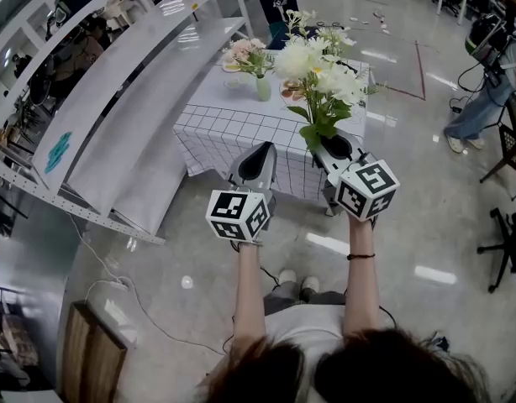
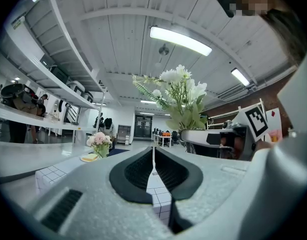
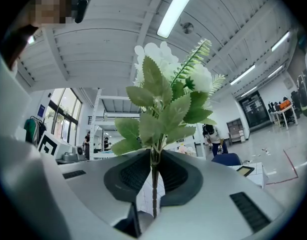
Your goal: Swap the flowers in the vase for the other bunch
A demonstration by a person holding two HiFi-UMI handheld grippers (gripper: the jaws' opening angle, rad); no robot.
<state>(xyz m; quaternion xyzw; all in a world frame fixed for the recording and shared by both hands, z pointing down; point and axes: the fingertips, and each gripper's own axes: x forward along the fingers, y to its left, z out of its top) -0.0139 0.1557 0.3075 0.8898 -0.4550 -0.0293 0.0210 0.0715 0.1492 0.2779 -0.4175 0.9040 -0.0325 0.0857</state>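
My right gripper [image 3: 154, 156] is clamped on the thin stems of the white bunch [image 1: 321, 70], held short of the table [image 1: 233, 128]. Left gripper [image 2: 153, 154] is closed, empty. Risks: the top-heavy bunch pivots in the pads; yanking the pink bunch [image 1: 248, 53] tips the vase [image 1: 263, 88]. Count: two grippers, two bunches, one table, one vase.

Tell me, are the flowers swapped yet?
Not yet. Done: the right tongs pinch the white bunch by its stems. In hand: it's held up, short of the table. Left: the pink flowers sit in the vase and must come out before the white ones go in. The left tongs are shut, empty.
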